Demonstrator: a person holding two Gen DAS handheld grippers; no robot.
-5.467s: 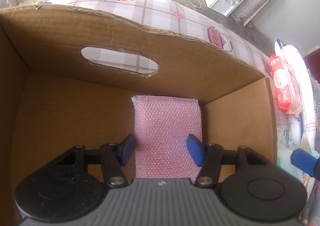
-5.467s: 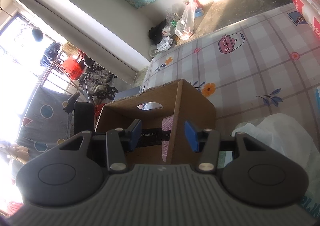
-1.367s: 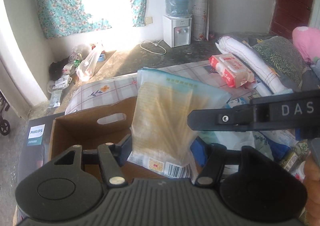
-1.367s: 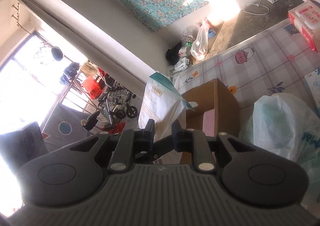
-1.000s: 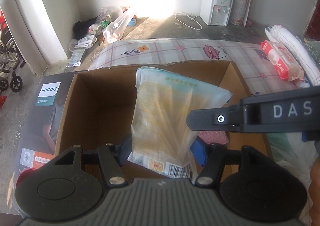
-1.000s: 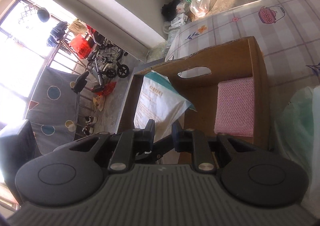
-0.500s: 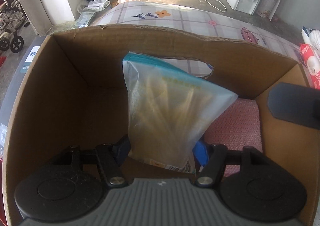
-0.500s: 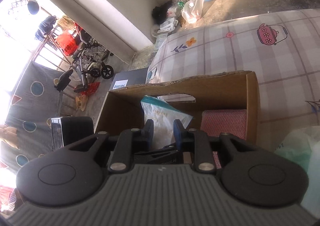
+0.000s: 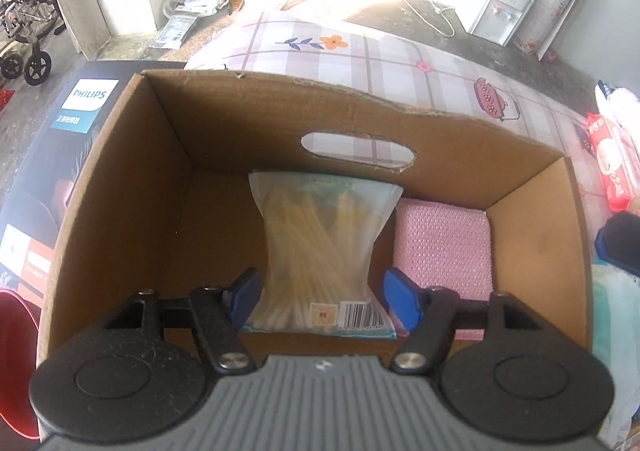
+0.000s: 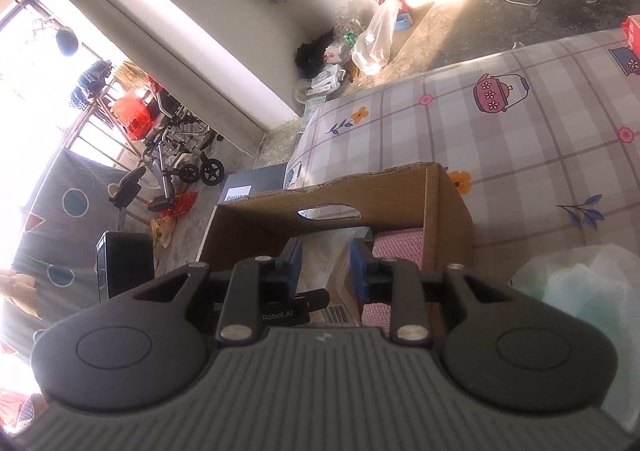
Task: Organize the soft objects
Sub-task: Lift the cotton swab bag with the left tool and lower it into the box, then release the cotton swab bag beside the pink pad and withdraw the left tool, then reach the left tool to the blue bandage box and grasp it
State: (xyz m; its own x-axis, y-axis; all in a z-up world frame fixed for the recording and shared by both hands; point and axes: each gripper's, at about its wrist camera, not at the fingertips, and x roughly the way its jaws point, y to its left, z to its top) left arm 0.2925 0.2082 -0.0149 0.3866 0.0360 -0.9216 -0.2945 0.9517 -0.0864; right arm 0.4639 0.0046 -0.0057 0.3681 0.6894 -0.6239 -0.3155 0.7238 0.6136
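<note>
1. Left tongs (image 9: pixel 322 297) pointed steeply down into the cardboard box (image 9: pixel 132 187), blue fingers (image 9: pixel 400 301) spread either side of the clear bag of pale sticks (image 9: pixel 324 247), pads not pressing on it; jaws just been opening, bag between them but released.
2. Bag lying on the box floor, far end against the wall with the handle cutout (image 9: pixel 358 147), barcode end nearest the camera.
3. Pink textured pad (image 9: pixel 442 247) flat on the box floor just right of the bag, in the right corner, edge touching or nearly touching the bag.
4. Left part of the box floor bare cardboard.
5. Right tongs (image 10: pixel 326 263) off to the side above the near rim of the same box (image 10: pixel 448 219), jaws parted a little with nothing gripped between them, just been opening; bag (image 10: pixel 320 251) and pink pad (image 10: pixel 398 247) seen past the fingers inside the box.
6. Box resting on a checked mattress (image 9: pixel 360 55) printed with flowers and teapots, beside a dark Philips carton (image 9: pixel 60 139).
7. Red pack of wipes (image 9: pixel 612 163) on the mattress, well right of the box; pale plastic bag (image 10: pixel 580 279) near the box's right side.
</note>
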